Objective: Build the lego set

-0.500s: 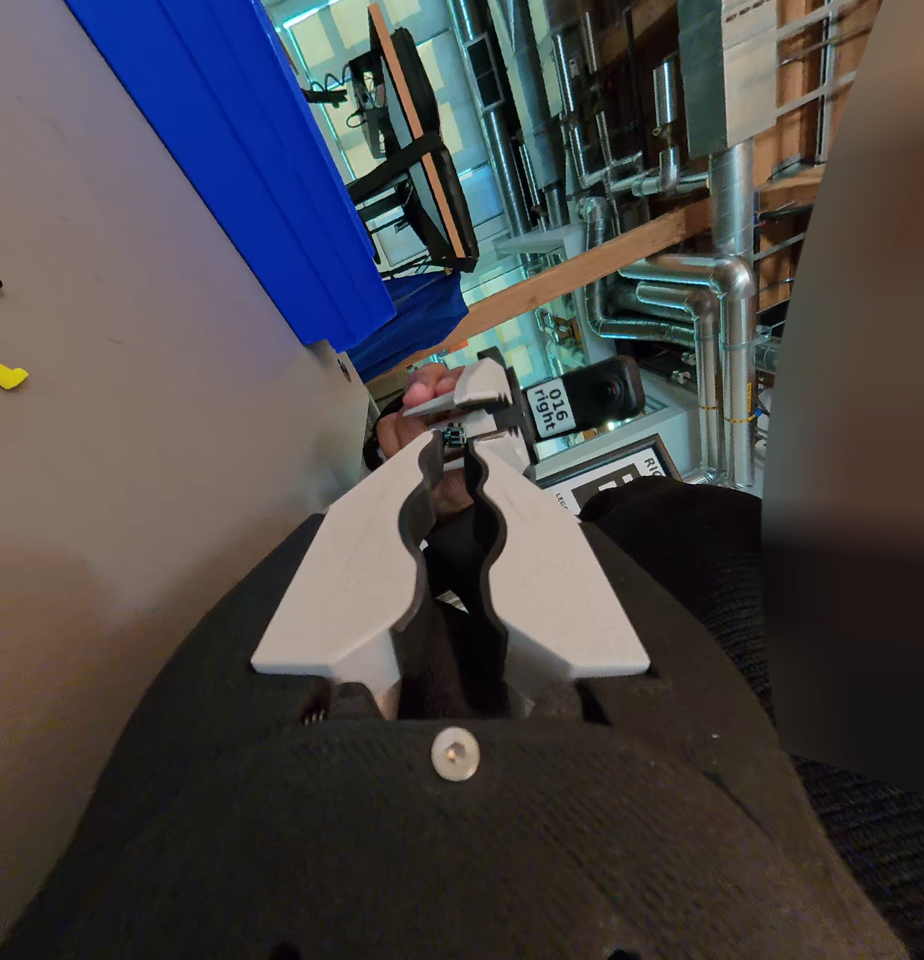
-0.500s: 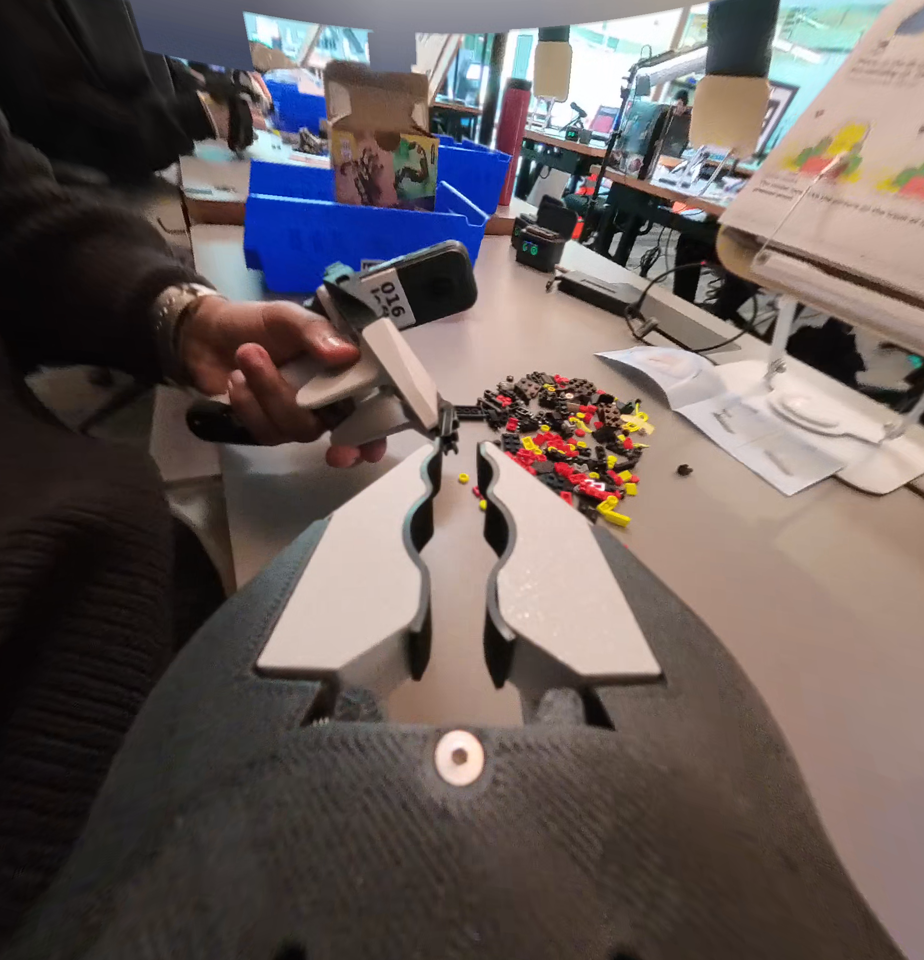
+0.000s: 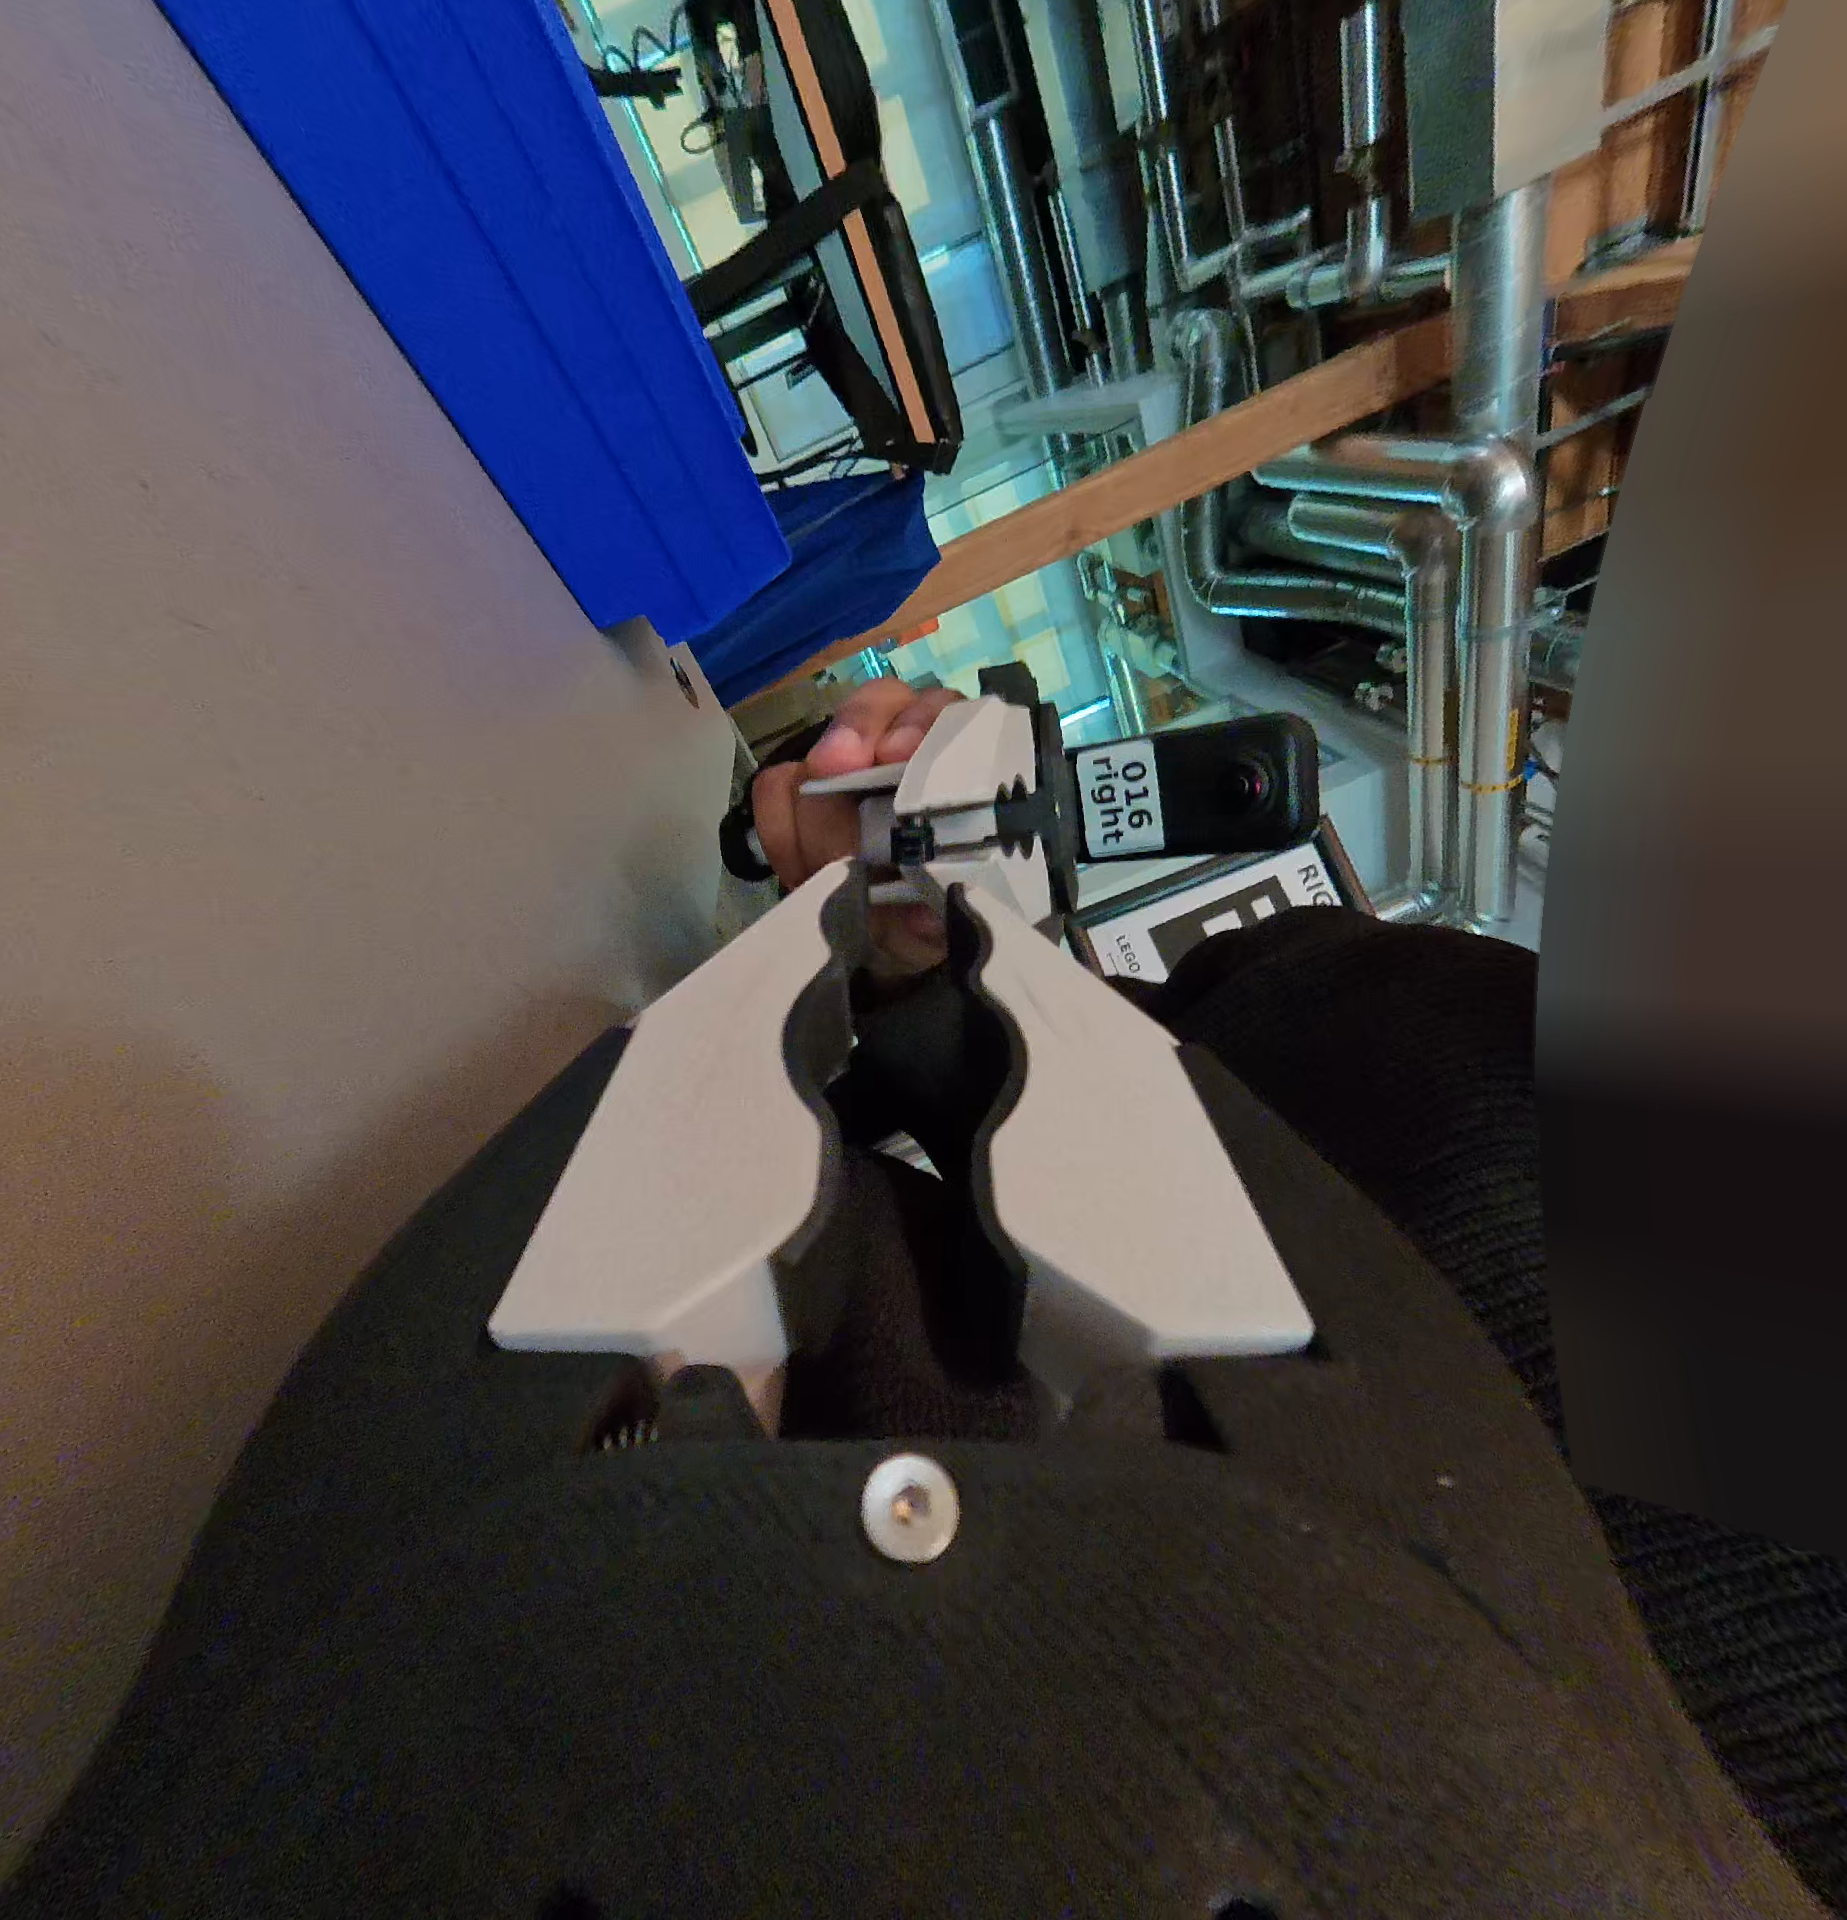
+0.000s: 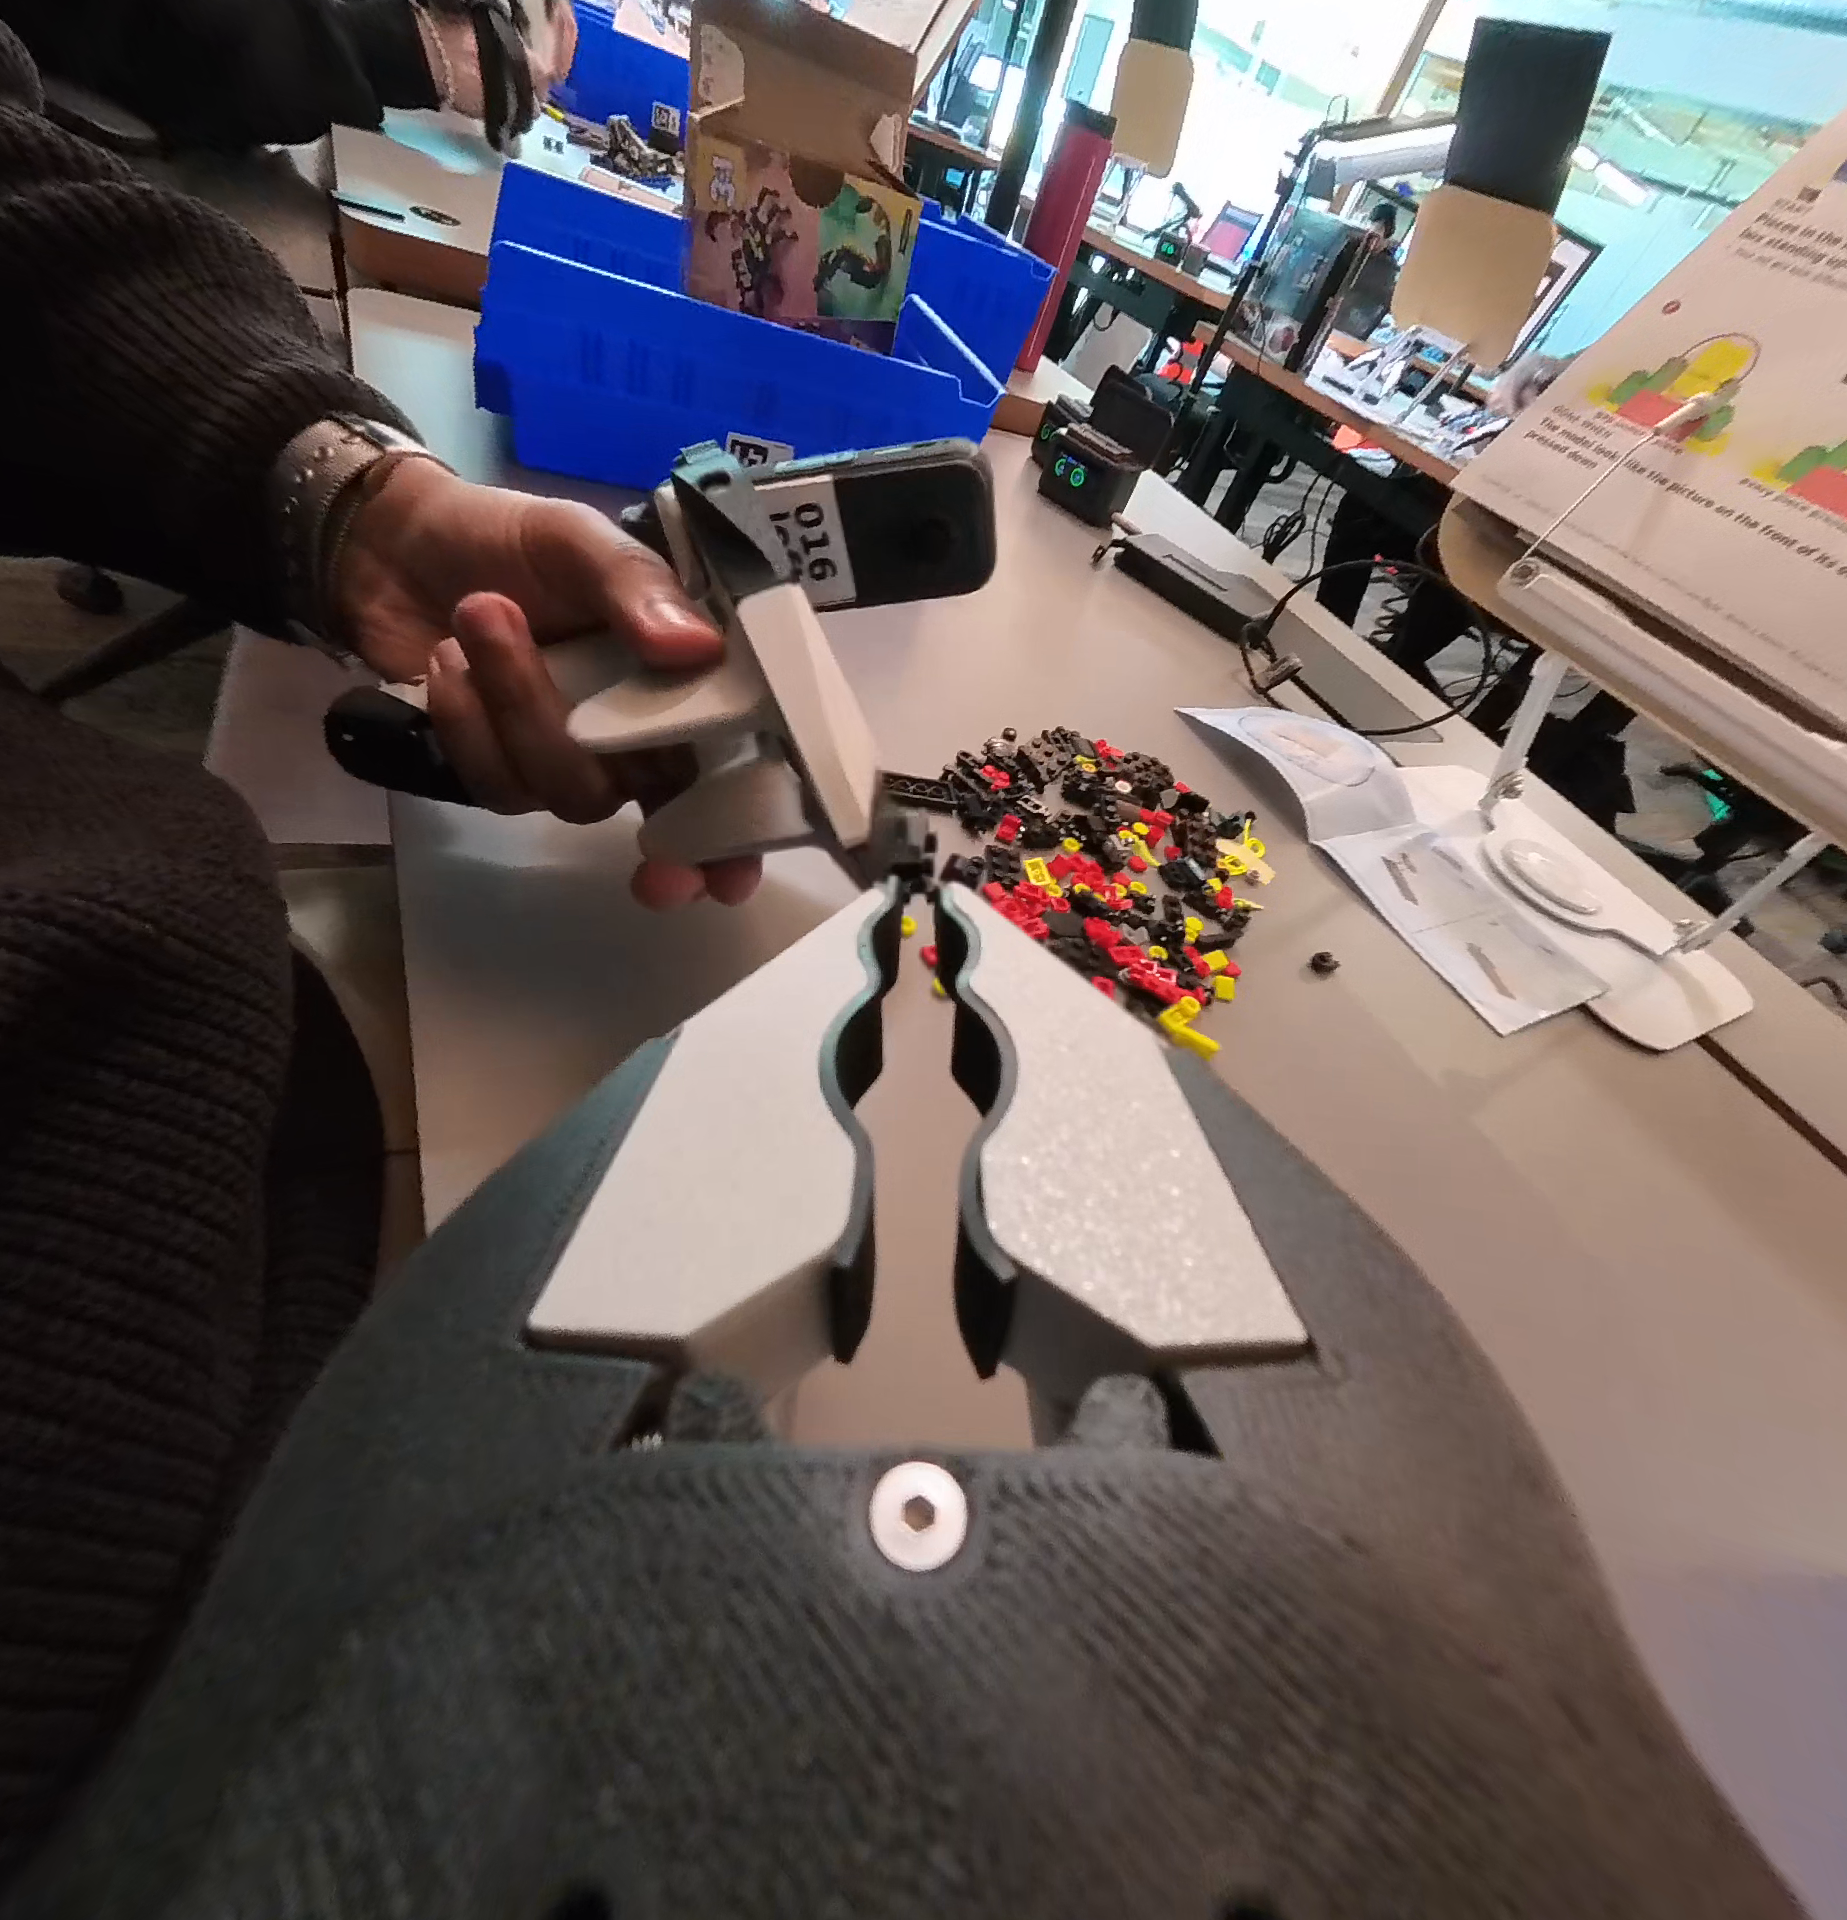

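Above the surface (image 4: 1418,1195), just on the near side of the loose pile of black, red and yellow lego pieces (image 4: 1106,862), the two grippers meet tip to tip. The right gripper (image 4: 911,902) is narrowed around a small dark piece (image 4: 906,847), and the left gripper (image 4: 877,831), held in a hand (image 4: 503,623), comes in from the side and touches the same piece. From the left wrist view the left gripper (image 3: 898,899) looks slightly parted; whether it truly pinches anything is hard to tell, since the tips overlap the other tool there. The step in hand seems to be joining or passing a small part in mid-air. To do it well, keep one gripper firm, line up the studs squarely, and press straight rather than twisting, low over the surface in case the piece slips. An instruction booklet (image 4: 1418,862) lies open beyond the pile.
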